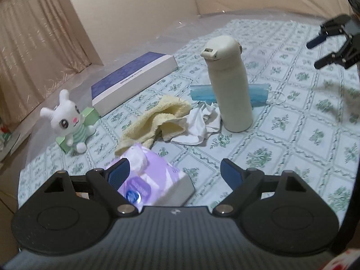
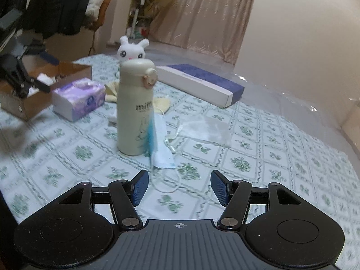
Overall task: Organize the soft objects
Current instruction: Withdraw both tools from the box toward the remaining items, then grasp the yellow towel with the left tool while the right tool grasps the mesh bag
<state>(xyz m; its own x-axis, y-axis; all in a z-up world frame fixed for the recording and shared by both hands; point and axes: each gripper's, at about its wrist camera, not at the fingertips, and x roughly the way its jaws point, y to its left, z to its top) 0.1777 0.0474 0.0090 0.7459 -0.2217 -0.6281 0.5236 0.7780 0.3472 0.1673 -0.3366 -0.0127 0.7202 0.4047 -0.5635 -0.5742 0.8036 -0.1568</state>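
Observation:
My left gripper (image 1: 174, 172) is open and empty, just above a purple tissue pack (image 1: 155, 180). Beyond it lie a yellow towel (image 1: 157, 119) and a white cloth (image 1: 200, 123). A white plush bunny (image 1: 67, 121) sits at the left. A blue face mask (image 1: 258, 94) lies behind a cream bottle (image 1: 229, 83). My right gripper (image 2: 179, 187) is open and empty, low over the table near the mask (image 2: 162, 144). The bunny (image 2: 132, 50) shows behind the bottle (image 2: 136, 108). The tissue pack (image 2: 78, 99) is at the left in the right wrist view.
A blue and white flat box (image 1: 135, 78) lies at the back of the floral tablecloth (image 1: 281, 146). A brown cardboard box (image 2: 33, 94) stands at the table's left end. A clear plastic bag (image 2: 204, 128) lies right of the bottle. A green carton (image 1: 90, 114) stands behind the bunny.

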